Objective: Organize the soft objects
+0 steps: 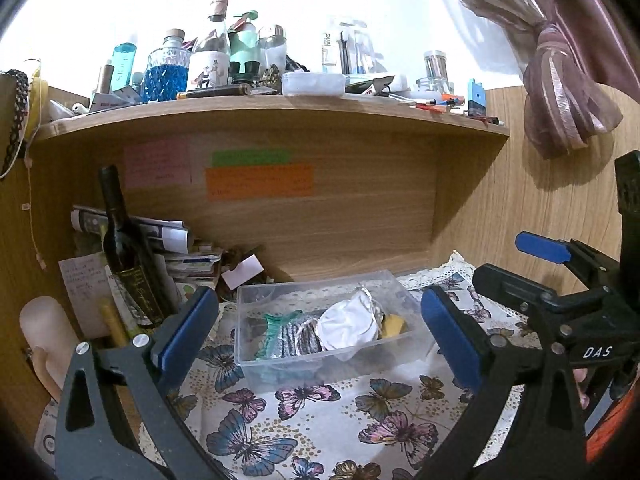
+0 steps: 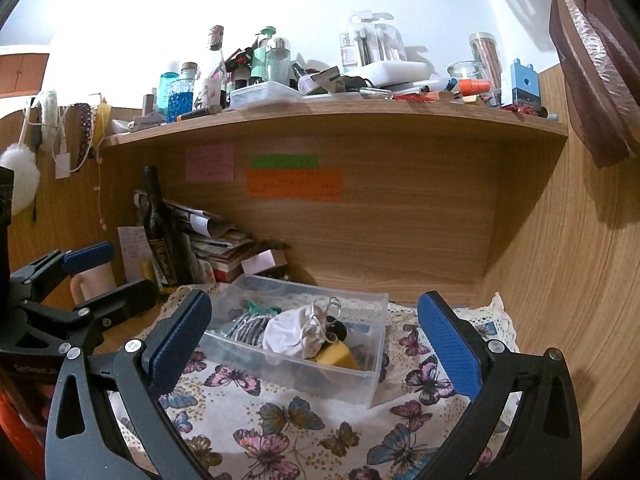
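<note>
Soft things lie together in a clear bin (image 1: 256, 304) on the butterfly cloth (image 1: 320, 420) that covers the surface: a white pouch (image 1: 350, 326) in the middle, a grey striped piece with teal trim (image 1: 294, 334) to its left, and a yellow sponge (image 1: 394, 326) to its right. The left hand-held gripper (image 1: 320, 332) hangs in front of the bin with its jaws spread wide and nothing between them, apart from the bin on both sides. The right hand-held gripper (image 2: 316, 340) hangs the same way, jaws fully apart and empty, framing the bin (image 2: 372, 368) without touching it; it shows too at the right edge of the left wrist view. A dark bottle (image 1: 124, 248) stands left of the bin against a heap of papers (image 1: 180, 248). Coloured notes (image 1: 258, 182) are stuck to the wooden back panel beneath a cluttered shelf (image 1: 260, 114).
</note>
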